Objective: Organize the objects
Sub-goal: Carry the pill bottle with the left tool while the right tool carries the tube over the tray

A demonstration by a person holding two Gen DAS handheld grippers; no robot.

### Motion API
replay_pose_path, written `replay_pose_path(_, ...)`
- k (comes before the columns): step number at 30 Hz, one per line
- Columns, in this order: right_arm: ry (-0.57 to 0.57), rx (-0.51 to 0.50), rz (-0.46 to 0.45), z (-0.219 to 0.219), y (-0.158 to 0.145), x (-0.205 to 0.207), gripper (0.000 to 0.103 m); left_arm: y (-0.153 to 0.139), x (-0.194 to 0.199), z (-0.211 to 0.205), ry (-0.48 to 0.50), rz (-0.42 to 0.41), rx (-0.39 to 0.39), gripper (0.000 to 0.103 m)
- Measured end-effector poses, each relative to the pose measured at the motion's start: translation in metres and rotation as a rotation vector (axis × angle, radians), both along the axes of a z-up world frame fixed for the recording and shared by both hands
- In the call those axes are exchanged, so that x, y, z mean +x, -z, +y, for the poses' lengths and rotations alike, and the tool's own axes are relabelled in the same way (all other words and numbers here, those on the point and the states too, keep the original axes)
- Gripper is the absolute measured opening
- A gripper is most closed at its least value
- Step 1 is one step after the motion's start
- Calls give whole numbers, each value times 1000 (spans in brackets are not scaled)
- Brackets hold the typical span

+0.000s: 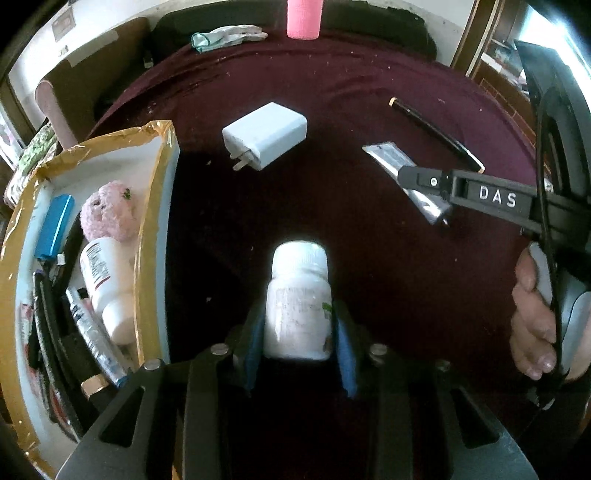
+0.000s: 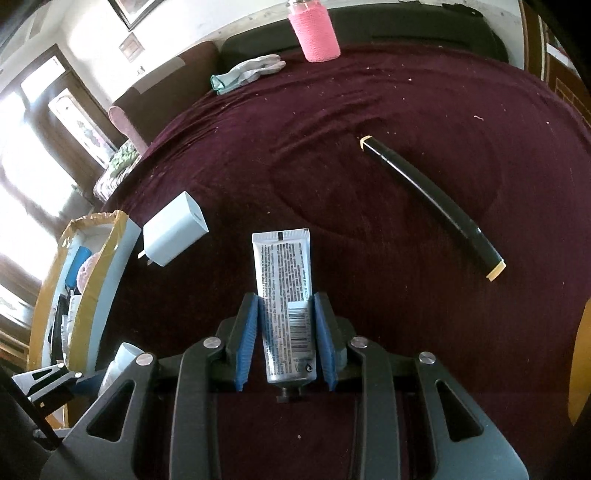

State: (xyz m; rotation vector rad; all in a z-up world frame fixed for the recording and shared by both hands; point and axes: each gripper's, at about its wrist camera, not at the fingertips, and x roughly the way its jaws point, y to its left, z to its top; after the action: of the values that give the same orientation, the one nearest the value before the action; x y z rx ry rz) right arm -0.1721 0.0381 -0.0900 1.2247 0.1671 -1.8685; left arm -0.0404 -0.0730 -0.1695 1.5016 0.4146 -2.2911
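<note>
White plastic pill bottle sits gripped in our left gripper, beside the tape-edged cardboard box at the table's left edge. Our right gripper brackets the grey printed tube, contact unclear; a weak squeeze may let it slip.

A dark maroon cloth, creased and speckled with pale crumbs, covers the table. Beyond the cloth's far edge sits a black cushioned seat back against a white wall hung with framed pictures. Left of the cloth, bright daylight floods through a wood-framed window.
</note>
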Motion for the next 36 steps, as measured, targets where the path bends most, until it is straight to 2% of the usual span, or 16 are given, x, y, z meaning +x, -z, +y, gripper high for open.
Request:
replay_pose_path(1, -2, -2, -3, 0, 0, -1, 28, -1, 1, 1, 5, 2, -3, 34)
replay_pose_path(3, -5, 0, -2, 0, 0, 1, 28, -2, 3, 2, 3, 7, -15, 48)
replay_pose_path(5, -8, 5, 4, -1, 0, 1, 28, -12, 29, -1, -11, 16, -12, 49)
replay_pose_path(8, -12, 14, 21, -2, 0, 3, 28, -13, 34, -6, -33, 46, 6, 48)
replay_pose_path(10, -16, 17, 31, -3, 0, 4, 28, -13, 35, -11, -56, 59, 26, 47)
replay_pose_path(13, -22, 18, 38, -2, 1, 4, 28, -15, 36, -13, -73, 88, 14, 36)
replay_pose_path(14, -25, 20, 43, -3, 1, 4, 26, -16, 37, -13, -74, 92, 12, 28)
replay_pose_path(19, -40, 30, 71, -3, 0, 7, 25, -18, 48, -8, -76, 110, 26, 28)
replay_pose_path(22, -48, 6, 48, 0, 1, 5, 25, -24, 65, -9, -79, 163, 119, 28)
replay_pose_path(25, -83, -59, -14, 4, 0, 5, 25, -31, 82, -11, -80, 208, 211, 28)
replay_pose_path(28, -99, -75, 1, 5, -2, 13, 25, -40, 98, -8, -92, 229, 180, 28)
replay_pose_path(32, -97, -95, 9, 9, -5, 21, 25, -45, 124, -15, -116, 261, 193, 28)
replay_pose_path(36, -97, -134, 15, 15, -20, 45, 25, -49, 149, -30, -151, 281, 206, 28)
